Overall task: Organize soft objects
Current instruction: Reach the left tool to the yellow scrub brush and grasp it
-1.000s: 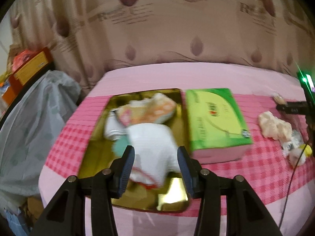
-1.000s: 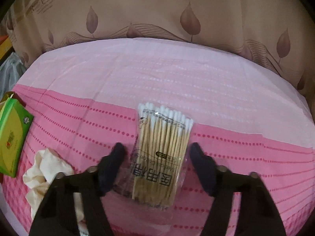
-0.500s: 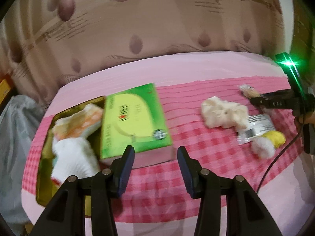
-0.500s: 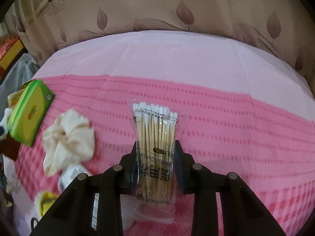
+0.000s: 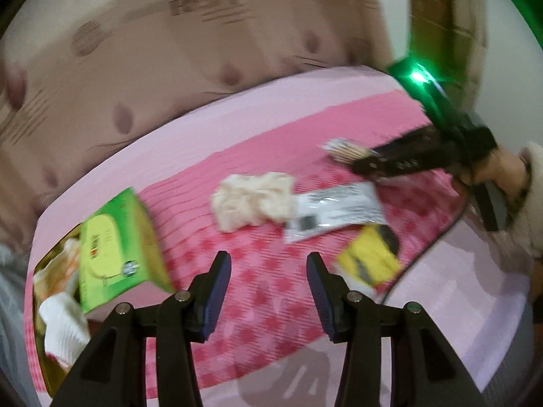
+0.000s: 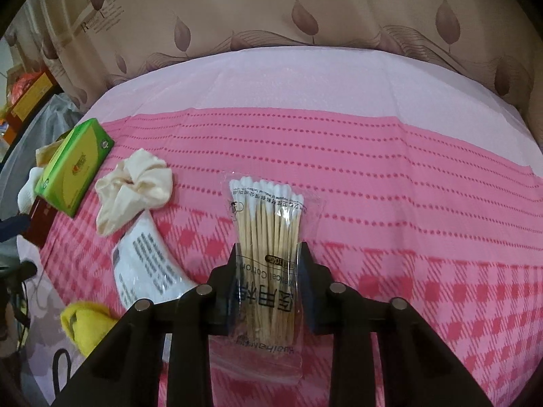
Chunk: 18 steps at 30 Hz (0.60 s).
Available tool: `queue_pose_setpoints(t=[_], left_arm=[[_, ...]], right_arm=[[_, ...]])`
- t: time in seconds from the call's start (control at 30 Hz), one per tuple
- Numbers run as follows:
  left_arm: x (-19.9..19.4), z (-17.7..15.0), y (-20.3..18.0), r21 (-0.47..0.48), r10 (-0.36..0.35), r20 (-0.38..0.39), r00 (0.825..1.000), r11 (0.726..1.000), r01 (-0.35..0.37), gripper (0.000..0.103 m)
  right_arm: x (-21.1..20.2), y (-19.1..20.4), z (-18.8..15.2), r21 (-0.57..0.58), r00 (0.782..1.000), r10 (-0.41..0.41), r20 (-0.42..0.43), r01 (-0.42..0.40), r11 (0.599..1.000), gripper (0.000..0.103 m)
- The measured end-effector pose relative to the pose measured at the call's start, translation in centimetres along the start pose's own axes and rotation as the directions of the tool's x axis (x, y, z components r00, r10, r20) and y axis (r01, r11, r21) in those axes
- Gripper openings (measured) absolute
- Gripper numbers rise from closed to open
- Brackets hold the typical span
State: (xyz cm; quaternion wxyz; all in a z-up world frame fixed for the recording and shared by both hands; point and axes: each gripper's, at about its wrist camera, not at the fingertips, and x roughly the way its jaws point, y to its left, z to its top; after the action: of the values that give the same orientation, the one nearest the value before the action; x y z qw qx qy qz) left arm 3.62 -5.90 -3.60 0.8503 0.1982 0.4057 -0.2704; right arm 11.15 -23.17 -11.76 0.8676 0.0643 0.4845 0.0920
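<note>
- The right gripper (image 6: 268, 285) is clamped on a clear packet of cotton swabs (image 6: 266, 237); both pads press the packet's sides, and its jaws have just been closing on it. The swabs' white tips point away from the tongs, over a pink checked tablecloth (image 6: 407, 203).
- The left gripper (image 5: 268, 291) has its jaws standing apart with nothing between them, only tablecloth showing in the gap. This view is blurred.
- Ahead of the left tongs lies a crumpled cream cloth (image 5: 253, 200), and touching its right side is a white printed sachet (image 5: 334, 210).
- Just right of the left tongs' right finger sits a yellow soft item (image 5: 368, 261) with a dark patch; what it is cannot be told.
- To the left of the left tongs is a green tissue box (image 5: 118, 247). Beyond it, at the far left, a gold tray (image 5: 56, 378) holds a white sock-like piece (image 5: 62, 329) and other soft things.
- Far ahead and to the right, a person's hand (image 5: 502, 173) holds the other tongs.
- A beige leaf-print curtain (image 6: 271, 10) hangs behind the table.
</note>
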Motion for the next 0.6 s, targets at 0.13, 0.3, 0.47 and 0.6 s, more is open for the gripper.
queue_pose_setpoints(t=[0.13,0.3,0.47,0.6], left_arm=[[-0.1,0.1,-1.6,0.038,-0.074,-0.003,0.997,0.997,0.074,0.053],[0.2,0.2,-3.5,0.079,-0.178,-0.024,0.984,0.981,0.179,0.058],[1.5,0.8,-5.4,0.102,-0.232,-0.068,0.970,0.966,0.238,0.060],[3.5,1.6,-5.8,0.100,-0.233,-0.110,0.966,0.965,0.244,0.060]], right_arm=[[-0.9,-0.4,-1.0,0.002,1.000,-0.011,0.001,0.011,1.000,0.027],[-2.1,-1.3,-2.4,-0.002,0.998,-0.069,0.008,0.069,0.998,0.027],[-2.5,-2.1,-3.3,0.037,0.998,-0.056,0.040,0.055,0.998,0.027],[-2.5,-1.6,-3.5,0.005,0.995,-0.084,0.048,0.083,0.996,0.027]])
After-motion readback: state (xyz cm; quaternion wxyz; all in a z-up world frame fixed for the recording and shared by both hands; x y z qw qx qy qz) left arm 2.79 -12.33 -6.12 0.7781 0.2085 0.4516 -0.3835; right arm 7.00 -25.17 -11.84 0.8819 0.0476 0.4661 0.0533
